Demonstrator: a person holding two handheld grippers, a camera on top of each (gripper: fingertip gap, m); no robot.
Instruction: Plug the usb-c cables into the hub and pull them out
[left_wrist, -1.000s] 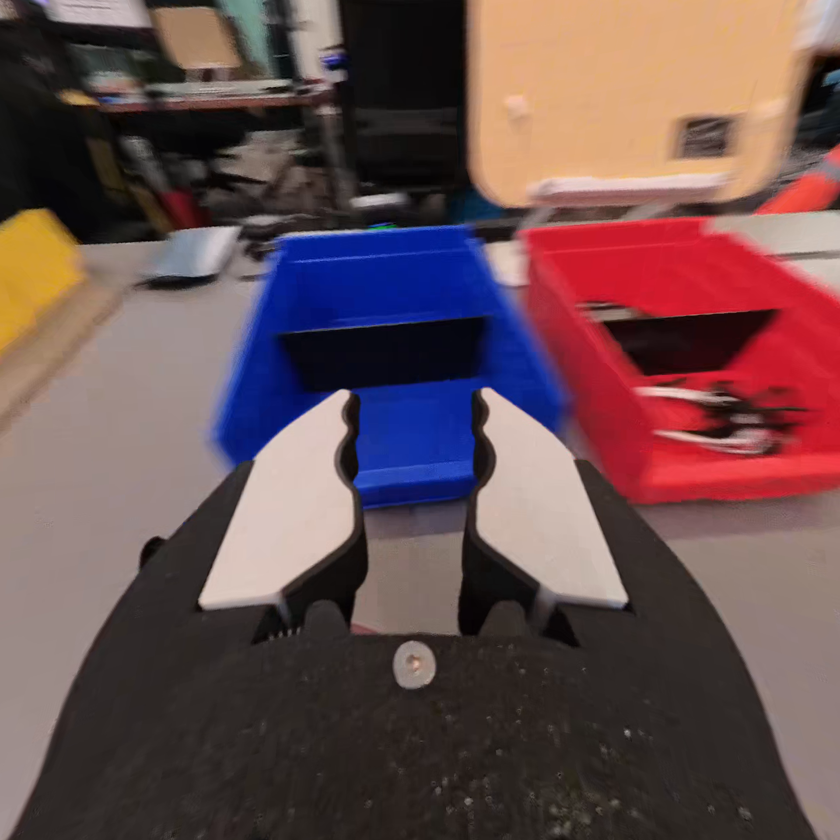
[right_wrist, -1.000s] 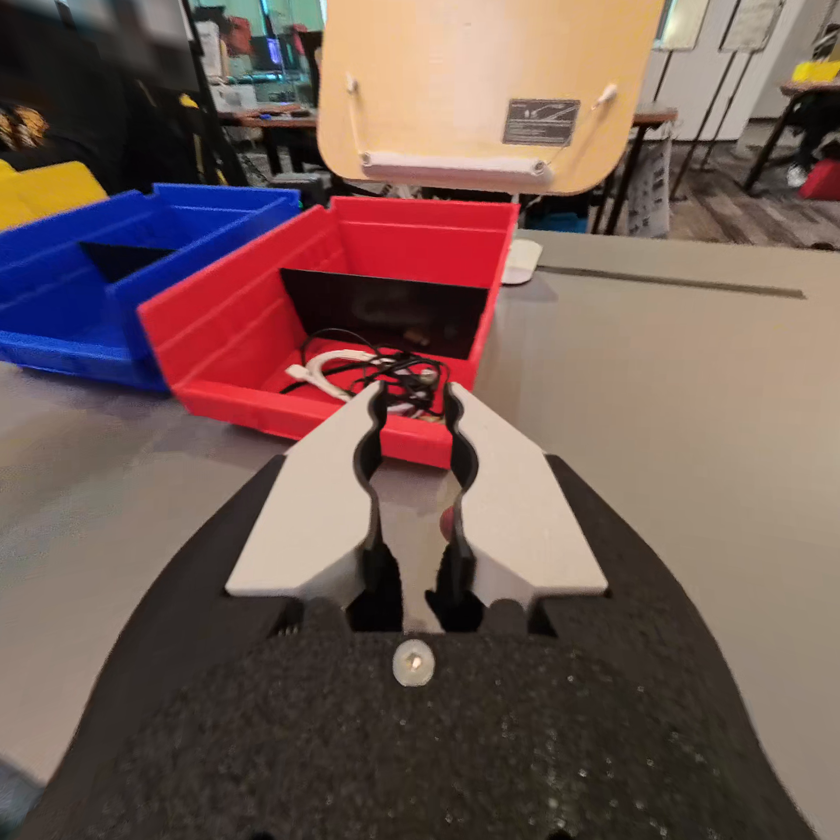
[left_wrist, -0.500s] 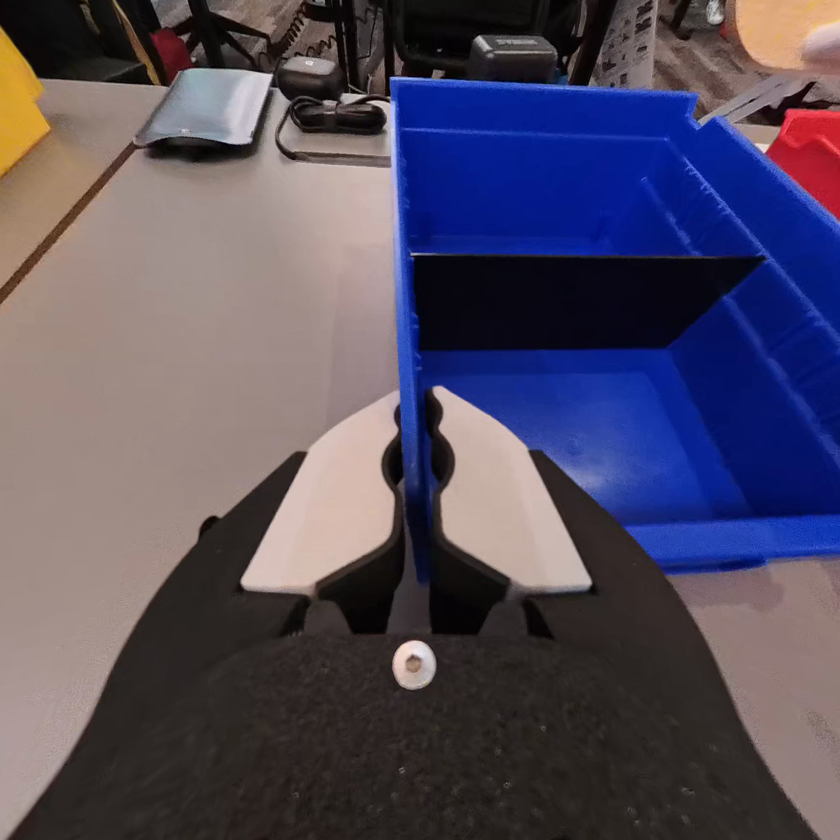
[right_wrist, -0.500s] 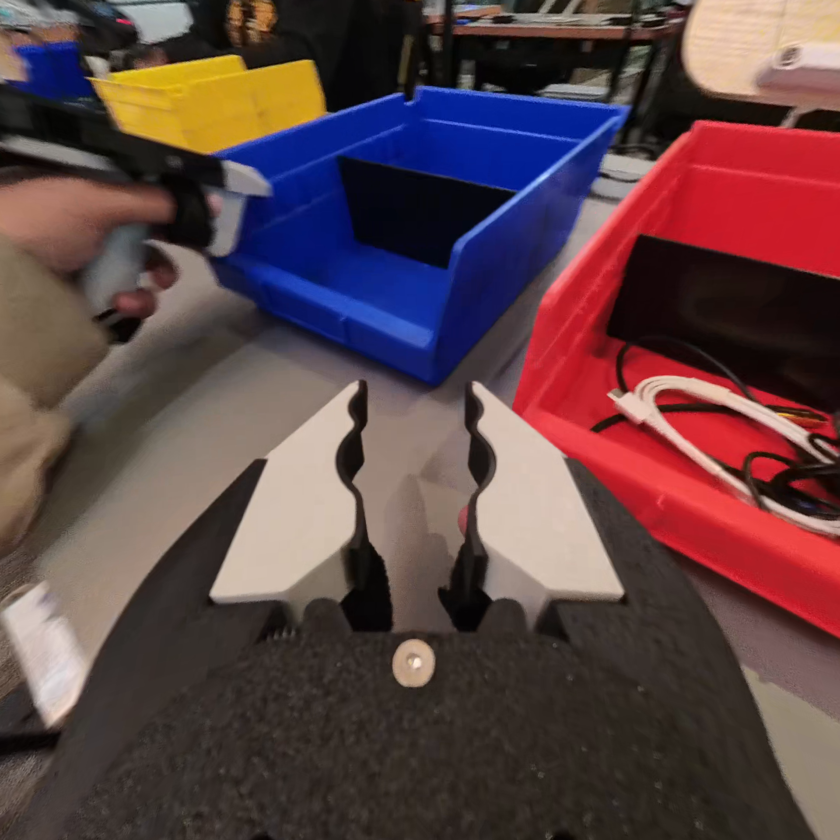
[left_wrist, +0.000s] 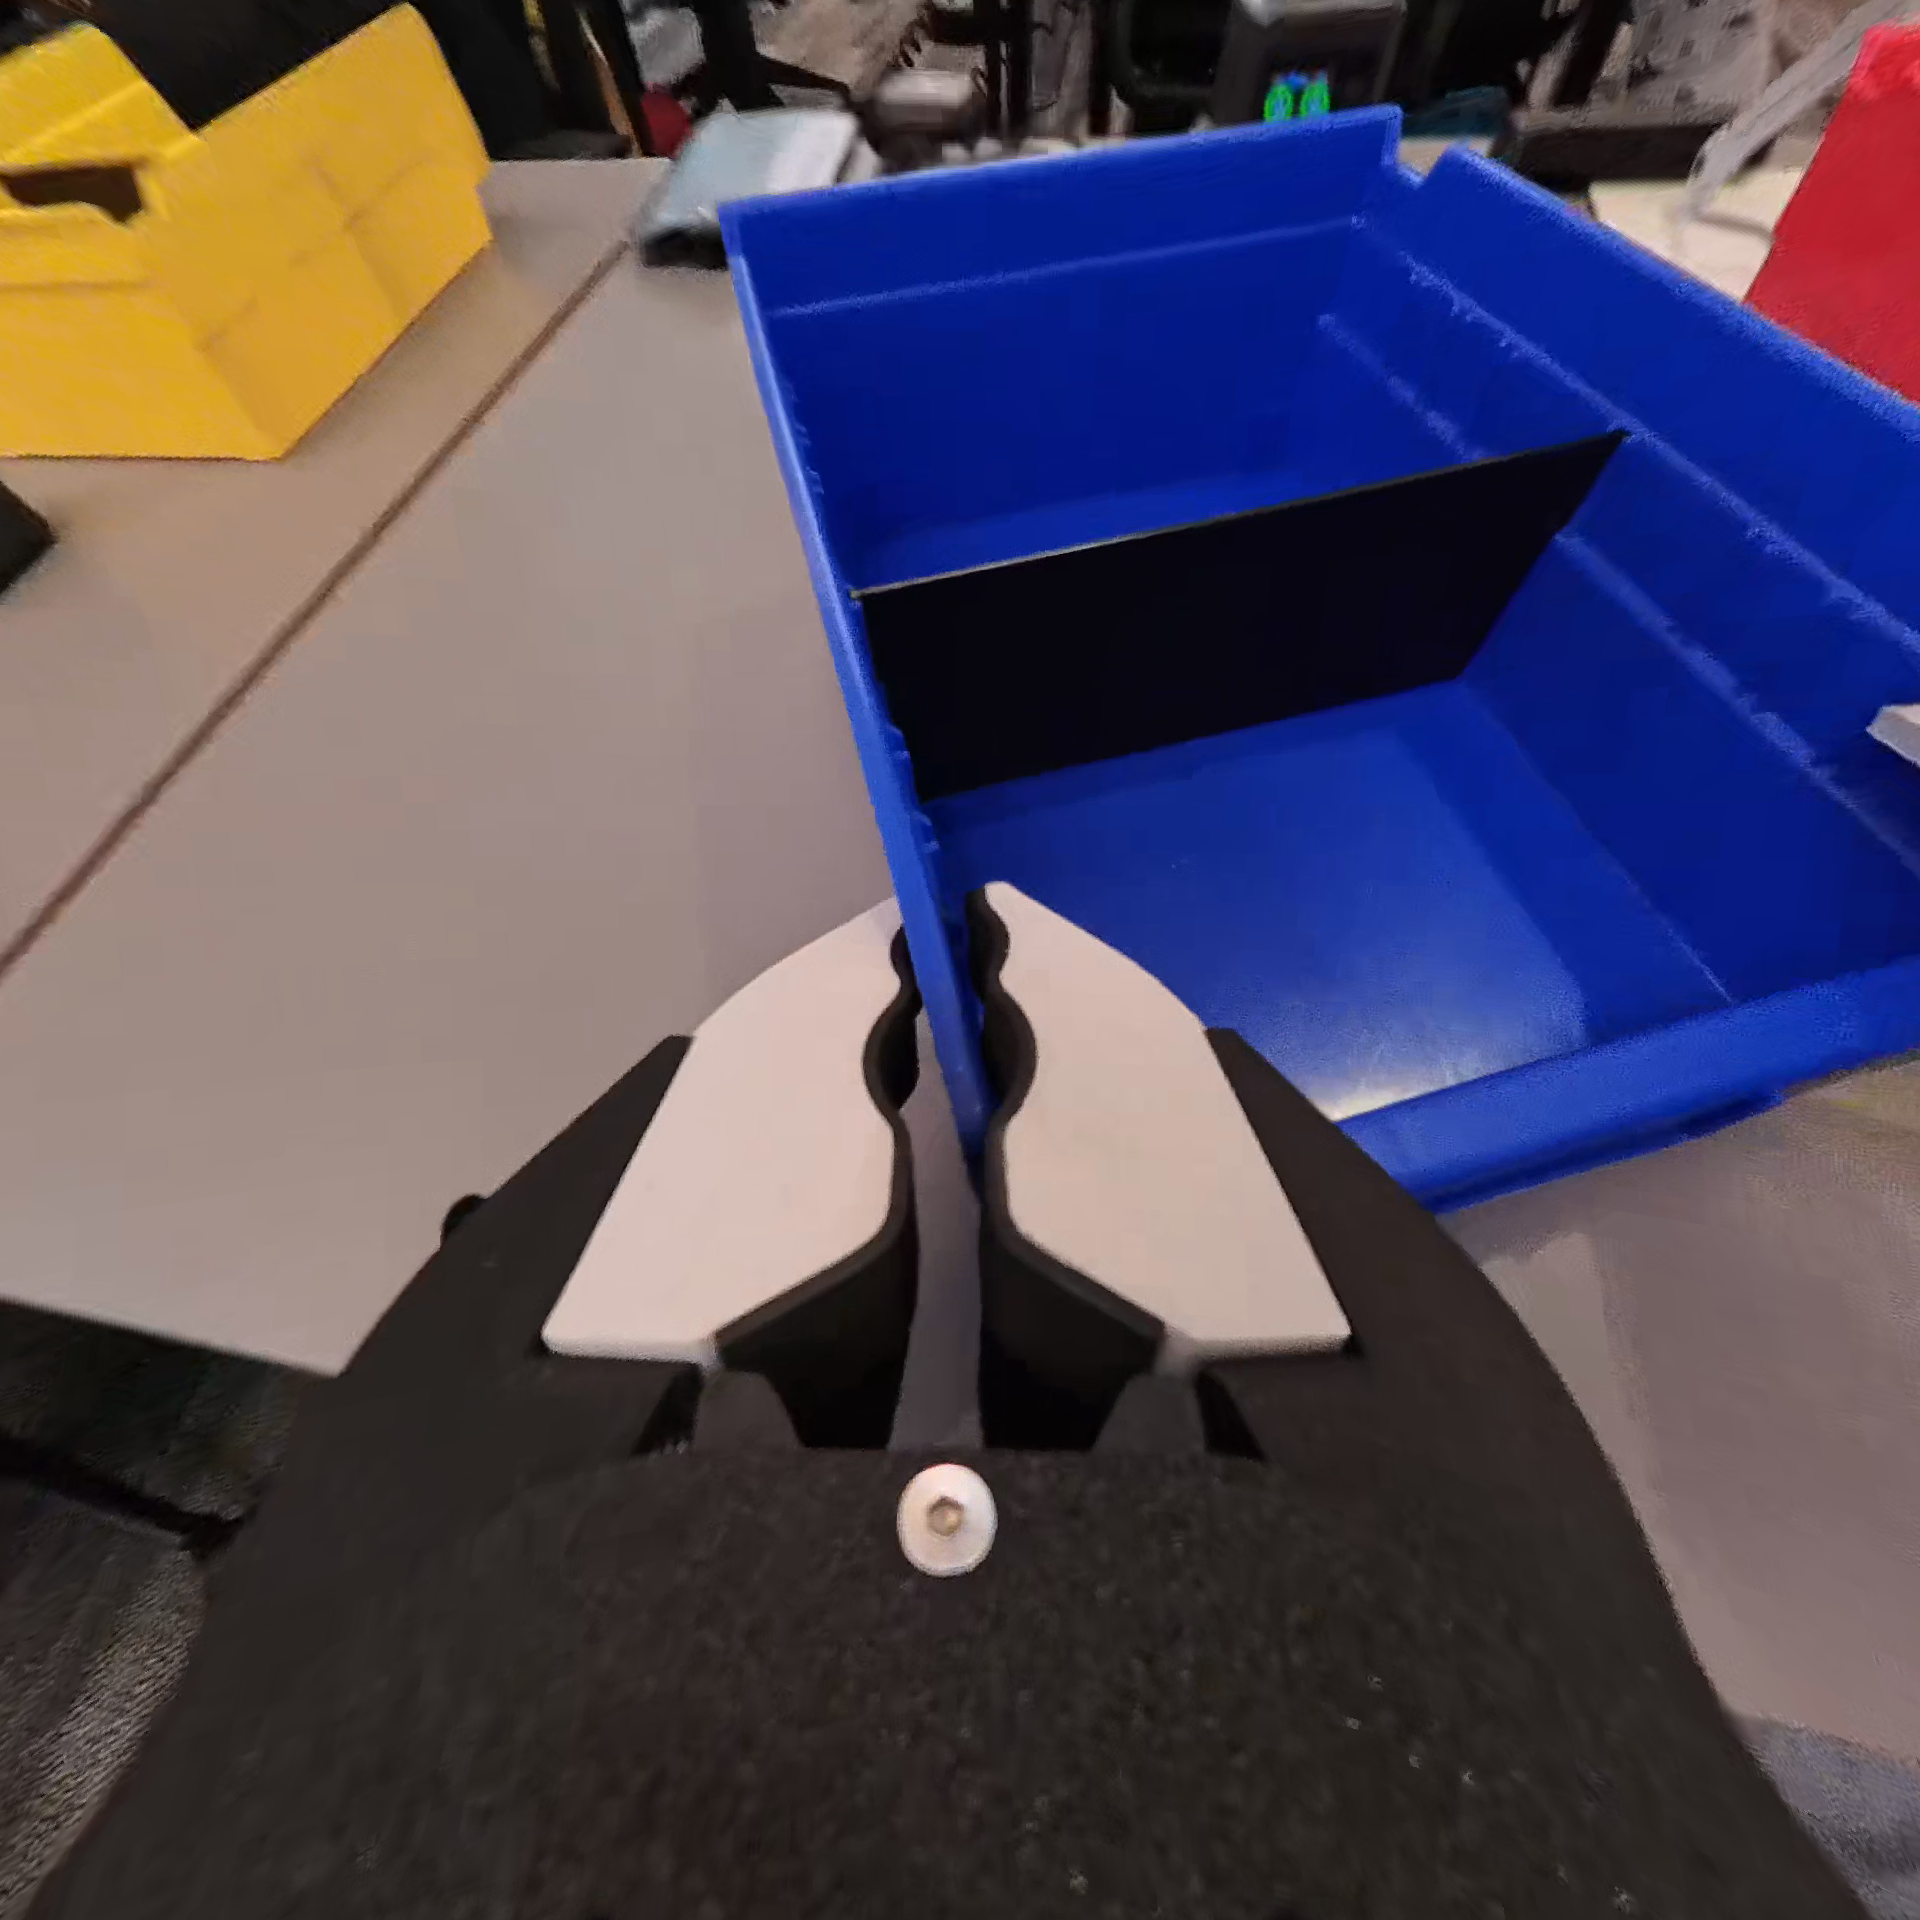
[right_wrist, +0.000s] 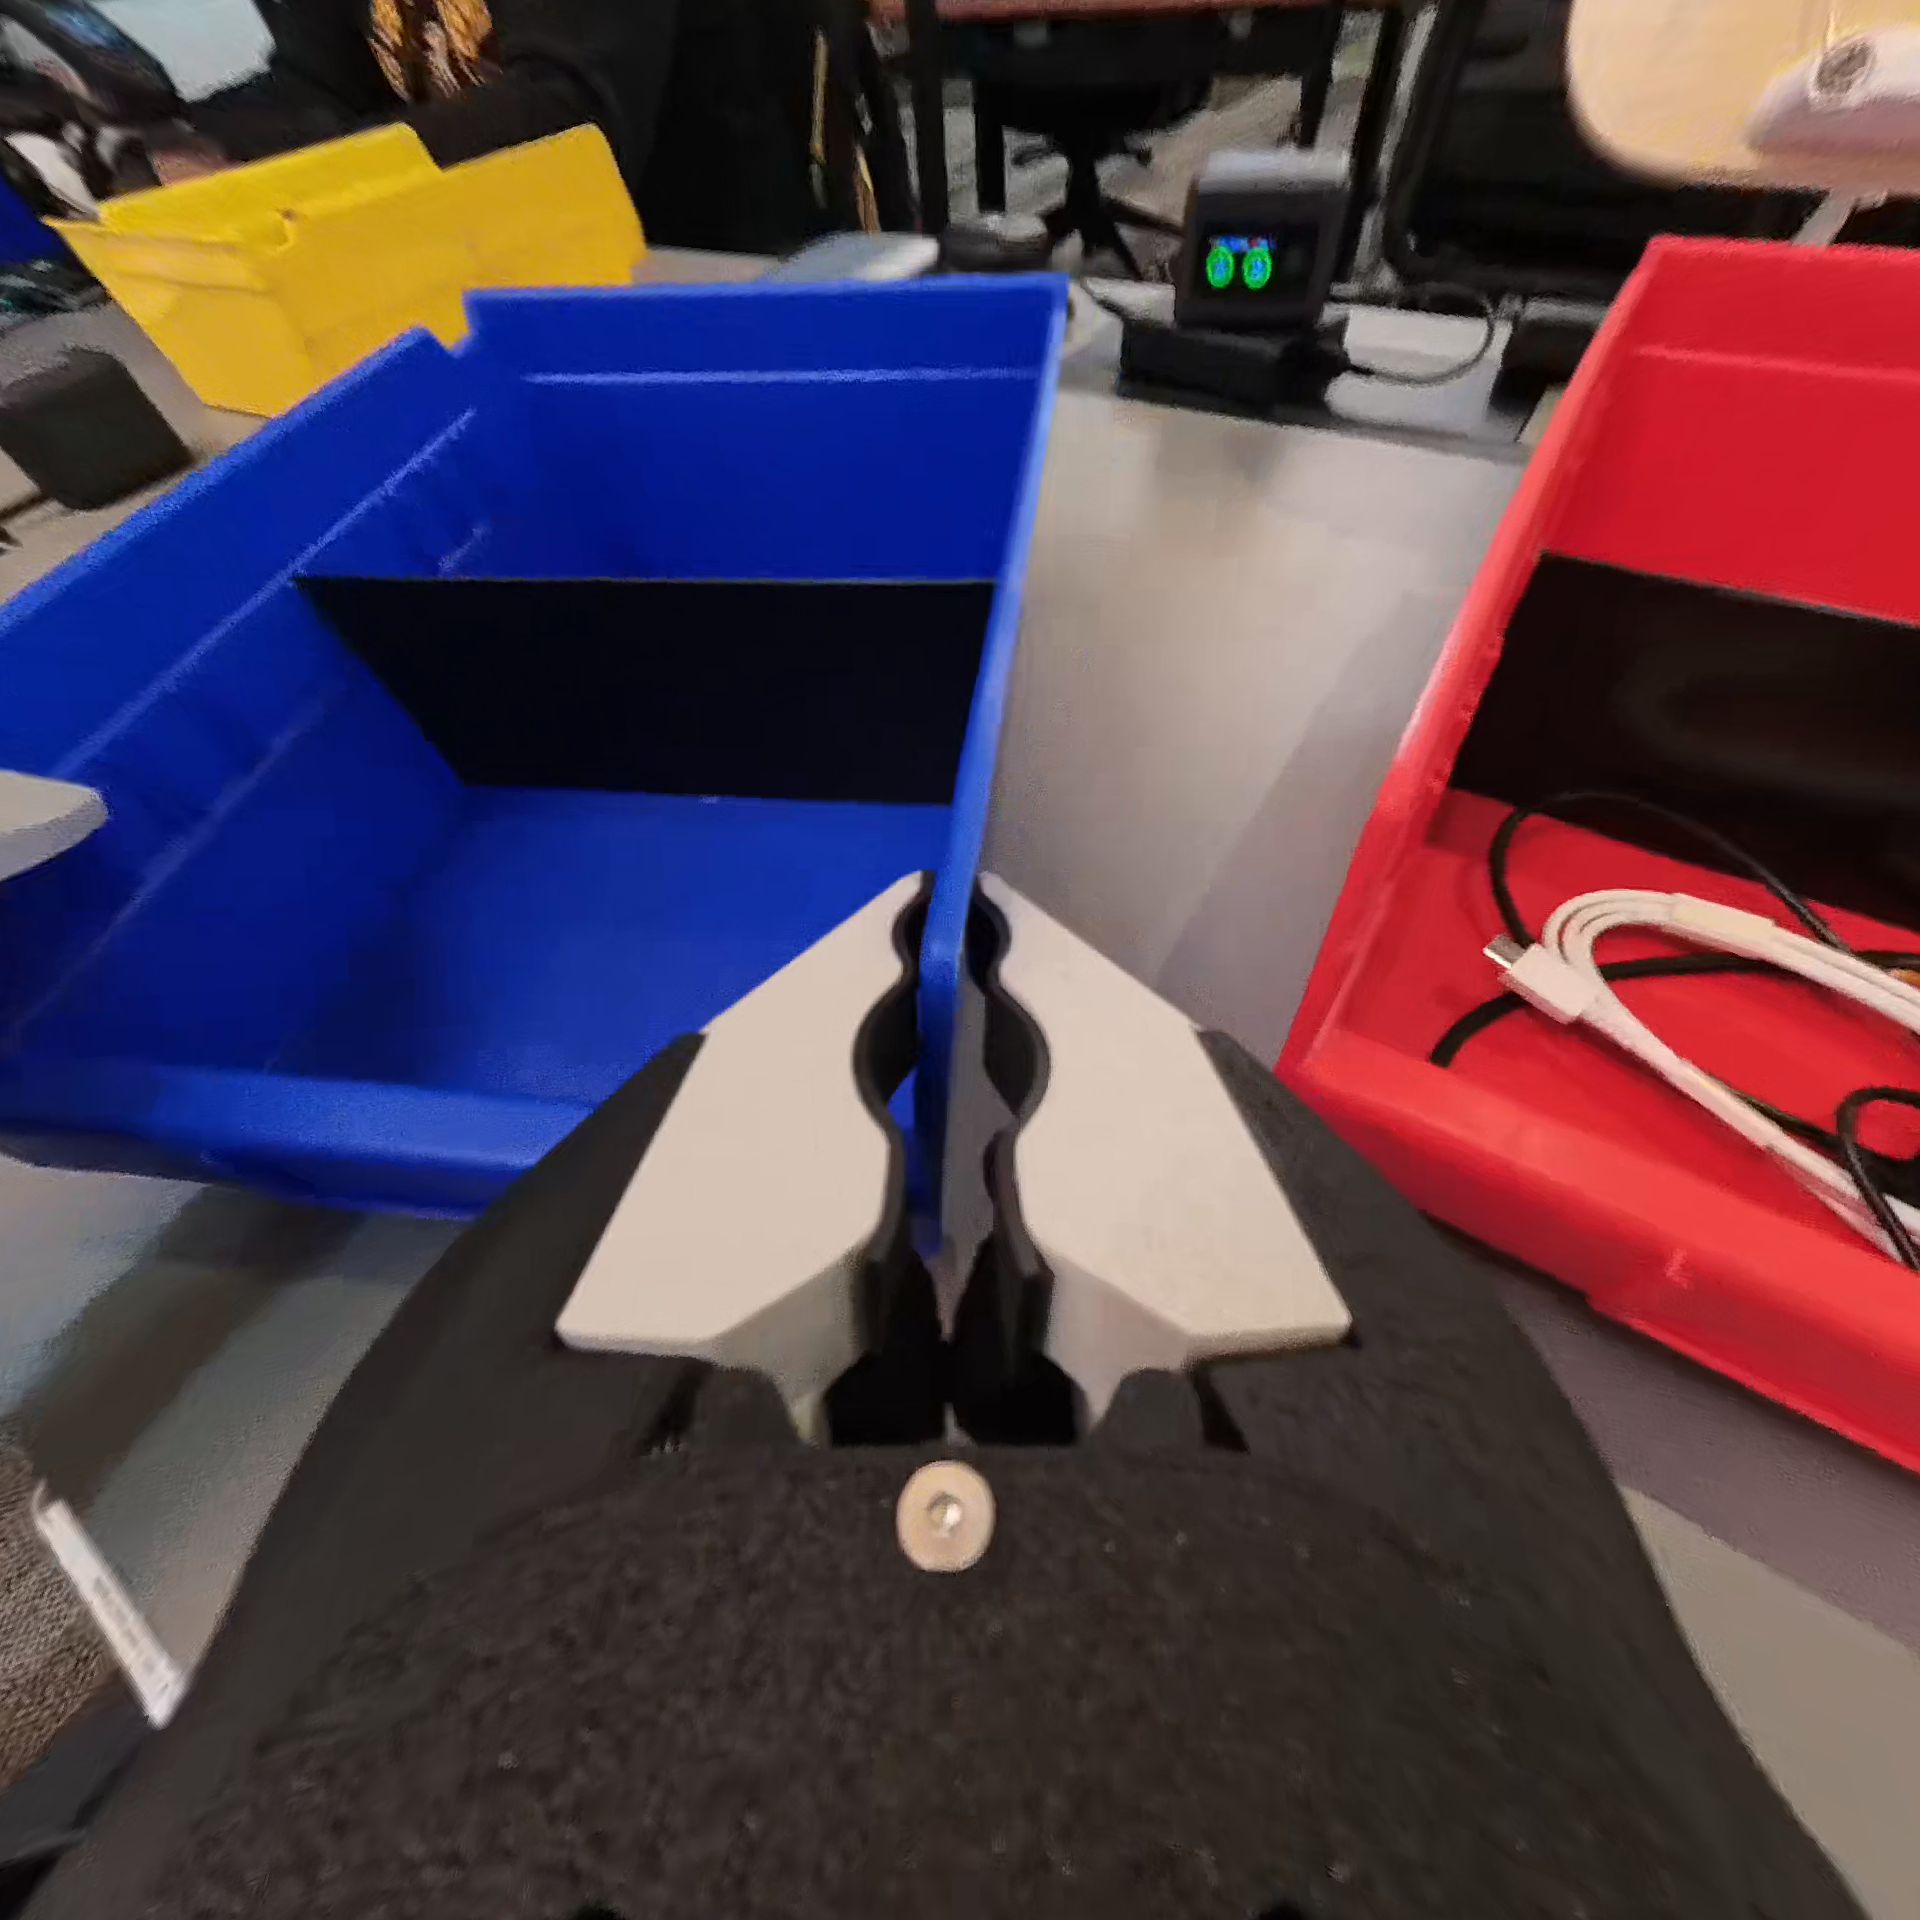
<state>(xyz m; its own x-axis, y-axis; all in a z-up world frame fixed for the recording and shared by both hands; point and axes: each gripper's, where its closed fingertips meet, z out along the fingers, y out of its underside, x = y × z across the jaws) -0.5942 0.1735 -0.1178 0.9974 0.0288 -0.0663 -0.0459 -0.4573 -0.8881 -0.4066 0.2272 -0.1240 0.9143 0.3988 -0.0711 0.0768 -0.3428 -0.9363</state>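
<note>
Left wrist view: the left tongs are clamped on the blue bin's left wall, on the grey worktop.
Right wrist view: the right tongs pinch its right wall; white and black cables lie in the red bin nearby

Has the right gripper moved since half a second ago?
Yes. The right gripper went left, away from the red bin, and now straddles the blue bin wall.

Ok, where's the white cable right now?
In the right wrist view the white cable lies in the front compartment of the red bin, tangled with black cables, to the right of the blue bin that both grippers clamp.
</note>
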